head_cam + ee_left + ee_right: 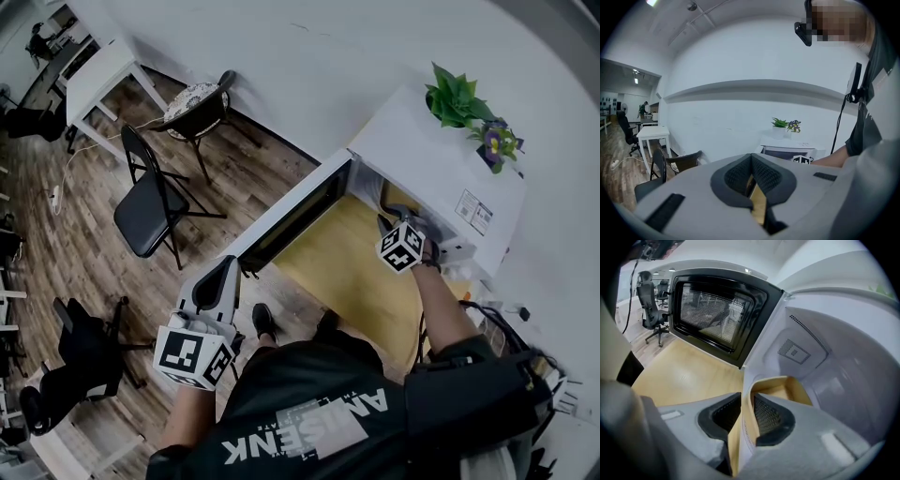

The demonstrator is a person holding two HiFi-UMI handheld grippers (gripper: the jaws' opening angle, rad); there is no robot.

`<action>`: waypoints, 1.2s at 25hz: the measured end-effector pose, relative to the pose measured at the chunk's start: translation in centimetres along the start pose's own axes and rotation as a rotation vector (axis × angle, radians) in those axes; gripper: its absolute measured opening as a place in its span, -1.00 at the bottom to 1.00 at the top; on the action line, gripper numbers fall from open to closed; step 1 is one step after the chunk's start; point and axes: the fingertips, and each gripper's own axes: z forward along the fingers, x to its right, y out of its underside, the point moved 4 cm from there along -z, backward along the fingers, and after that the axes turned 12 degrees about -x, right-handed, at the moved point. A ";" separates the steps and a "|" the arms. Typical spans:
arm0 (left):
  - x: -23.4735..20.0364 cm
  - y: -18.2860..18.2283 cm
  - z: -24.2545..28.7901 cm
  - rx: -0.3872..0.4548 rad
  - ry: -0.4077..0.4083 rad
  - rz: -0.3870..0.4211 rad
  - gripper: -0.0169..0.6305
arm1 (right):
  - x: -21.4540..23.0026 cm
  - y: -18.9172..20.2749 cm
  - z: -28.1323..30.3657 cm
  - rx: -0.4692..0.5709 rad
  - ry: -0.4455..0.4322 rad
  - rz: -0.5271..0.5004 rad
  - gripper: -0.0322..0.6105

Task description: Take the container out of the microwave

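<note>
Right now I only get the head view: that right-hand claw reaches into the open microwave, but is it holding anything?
Observer: Yes. The right gripper view shows the right gripper with its jaws closed on the near wall of a tan container.
Operator: Is it out yet?
Observer: No, it sits inside the microwave, white walls around it.
Operator: And the other claw?
Observer: The left gripper view shows the left gripper with its jaws together, nothing between them.
</note>
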 end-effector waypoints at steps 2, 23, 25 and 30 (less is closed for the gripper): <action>-0.2 0.2 -0.2 0.000 0.006 0.008 -0.94 | 0.0 0.0 -0.2 -0.001 0.003 0.004 -0.69; -2.6 -1.6 0.6 0.007 0.281 0.138 -0.94 | -8.6 -3.2 -10.1 0.055 -0.112 0.182 -0.76; -2.8 -1.9 1.0 0.012 0.324 0.148 -0.94 | -9.3 -3.7 -11.6 0.067 -0.107 0.222 -0.76; -2.8 -2.5 1.7 0.029 0.424 0.179 -0.94 | -10.5 -5.2 -15.7 0.108 -0.085 0.310 -0.76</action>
